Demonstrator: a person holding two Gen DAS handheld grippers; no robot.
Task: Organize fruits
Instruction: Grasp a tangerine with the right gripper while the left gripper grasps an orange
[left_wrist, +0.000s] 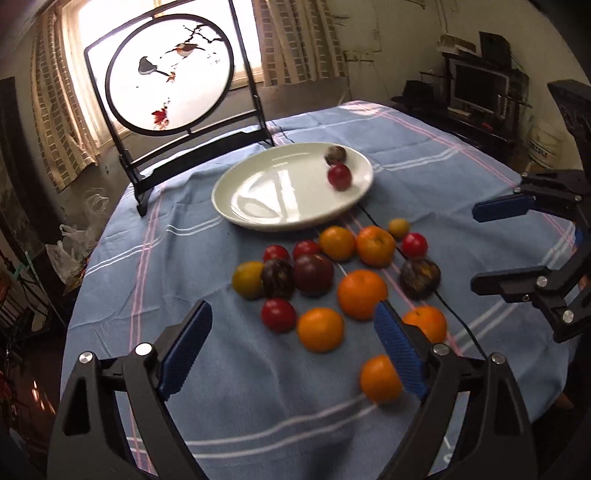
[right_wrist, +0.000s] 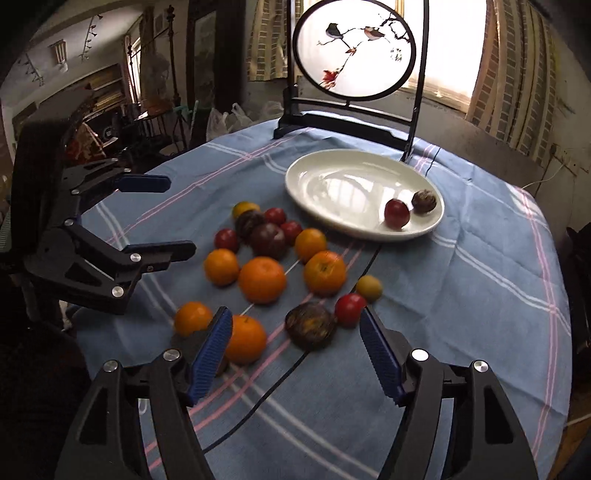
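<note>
Left wrist view: we count two fruits on the plate (left_wrist: 258, 206); both grippers' jaws apart, empty; the loose fruits (left_wrist: 362, 293) remain lower centre.

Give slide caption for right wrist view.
Right gripper open above loose fruit; white plate holds two fruits.

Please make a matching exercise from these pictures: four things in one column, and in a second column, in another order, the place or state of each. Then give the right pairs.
Things:
1. white plate
2. red fruit beside a dark one
3. left gripper
4. round bird screen

Places or states:
a. lies on the plate
b. stands at the table's far edge, before the window
c. jaws open, nothing between them
d. rests on the blue cloth, behind the loose fruit

Pairs: 1-d, 2-a, 3-c, 4-b
</note>
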